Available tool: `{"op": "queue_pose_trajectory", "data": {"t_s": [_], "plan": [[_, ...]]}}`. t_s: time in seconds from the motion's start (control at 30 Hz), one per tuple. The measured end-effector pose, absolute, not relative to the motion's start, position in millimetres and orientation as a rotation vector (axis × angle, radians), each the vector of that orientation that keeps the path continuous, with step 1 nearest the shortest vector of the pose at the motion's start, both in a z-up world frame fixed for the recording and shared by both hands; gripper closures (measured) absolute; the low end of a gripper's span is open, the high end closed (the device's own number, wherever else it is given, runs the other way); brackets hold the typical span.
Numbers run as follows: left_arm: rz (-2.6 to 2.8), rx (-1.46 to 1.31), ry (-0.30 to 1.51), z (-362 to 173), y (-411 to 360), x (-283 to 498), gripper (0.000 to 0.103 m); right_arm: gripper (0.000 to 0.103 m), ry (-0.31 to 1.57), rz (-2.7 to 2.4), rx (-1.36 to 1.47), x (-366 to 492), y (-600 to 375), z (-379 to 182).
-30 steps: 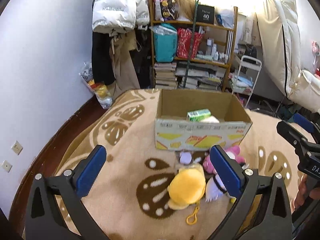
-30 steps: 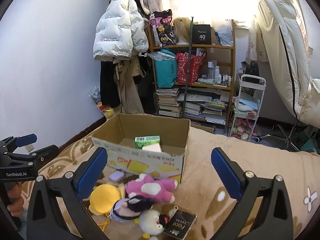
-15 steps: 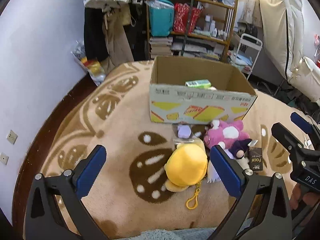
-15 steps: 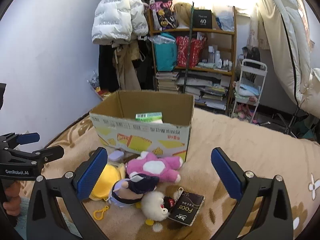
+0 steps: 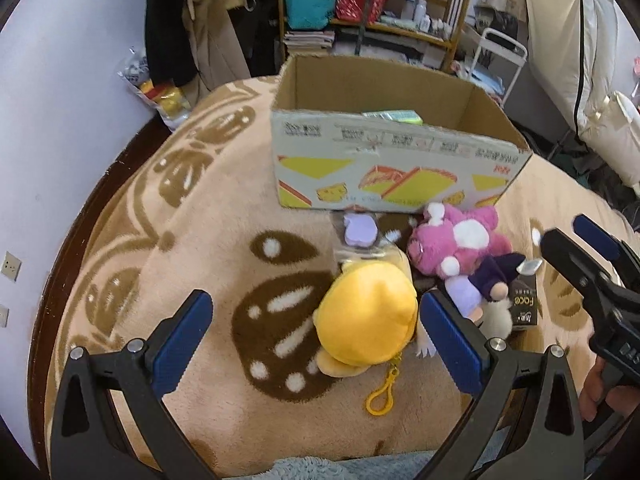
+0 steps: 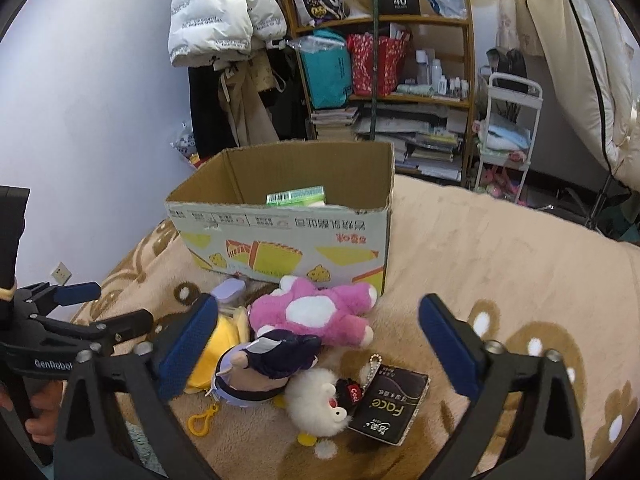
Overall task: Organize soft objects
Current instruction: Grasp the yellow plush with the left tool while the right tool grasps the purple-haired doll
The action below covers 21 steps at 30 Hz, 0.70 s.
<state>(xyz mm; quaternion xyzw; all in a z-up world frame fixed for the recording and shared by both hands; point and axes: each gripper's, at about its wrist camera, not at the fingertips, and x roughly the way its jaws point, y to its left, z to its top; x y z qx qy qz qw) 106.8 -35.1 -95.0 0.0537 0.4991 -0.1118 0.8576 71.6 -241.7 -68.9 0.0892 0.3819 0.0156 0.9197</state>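
A heap of soft toys lies on the tan blanket (image 5: 224, 200) in front of an open cardboard box (image 5: 392, 160). It holds a yellow plush (image 5: 368, 316), a pink plush (image 6: 312, 312), a dark-haired doll (image 6: 272, 364) and a white plush (image 6: 320, 400). My left gripper (image 5: 316, 344) is open just above the yellow plush, which sits by its right finger. My right gripper (image 6: 318, 344) hovers over the doll and pink plush, its jaws wide and closing, the pads touching nothing. Each gripper shows in the other's view: left gripper (image 6: 120, 308), right gripper (image 5: 566, 232).
A black packet (image 6: 392, 404) and a small lilac item (image 5: 360, 230) lie among the toys. A green carton (image 6: 296, 196) sits inside the box. Behind stand a cluttered shelf (image 6: 400, 92), hanging coats (image 6: 224, 20) and a white trolley (image 6: 504, 140). A wall (image 5: 60, 120) runs along the left.
Both grippers have sunk and tilted down toward the toy heap, which now looks larger and closer. The right jaws have narrowed slightly. Nothing was picked up.
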Motion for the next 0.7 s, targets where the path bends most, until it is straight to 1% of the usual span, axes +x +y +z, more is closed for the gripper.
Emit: {"op": "queue_pose_trajectory", "data": {"t_s": [0.07,0.13,0.2,0.3,0.37,0.43,0.5,0.57,0.6,0.7], "plan": [[-0.241,0.127,1.063,-98,-38,108,0.001,0.008,0.810,0.034,0.191,74,-241,-74],[-0.252,0.137,1.084,-103,-41,108,0.001,0.016,0.831,0.051,0.204,77,-240,-78],[-0.261,0.141,1.107,-108,-43,109,0.001,0.020,0.849,0.070,0.217,78,-240,-82],[-0.266,0.145,1.147,-116,-44,111,0.001,0.021,0.875,0.103,0.244,80,-237,-88],[-0.269,0.146,1.170,-121,-45,112,0.001,0.024,0.900,0.121,0.256,82,-234,-93],[-0.268,0.151,1.183,-125,-46,112,0.001,0.033,0.922,0.135,0.261,85,-231,-98],[-0.269,0.163,1.190,-129,-47,112,0.001,0.037,0.946,0.136,0.270,88,-230,-103],[-0.275,0.166,1.211,-135,-48,114,0.001,0.049,0.961,0.139,0.288,90,-231,-108],[-0.278,0.168,1.224,-138,-49,115,0.001,0.059,0.967,0.139,0.291,91,-232,-110],[-0.281,0.175,1.249,-145,-50,116,0.001,0.060,0.981,0.150,0.320,94,-234,-115]]}}
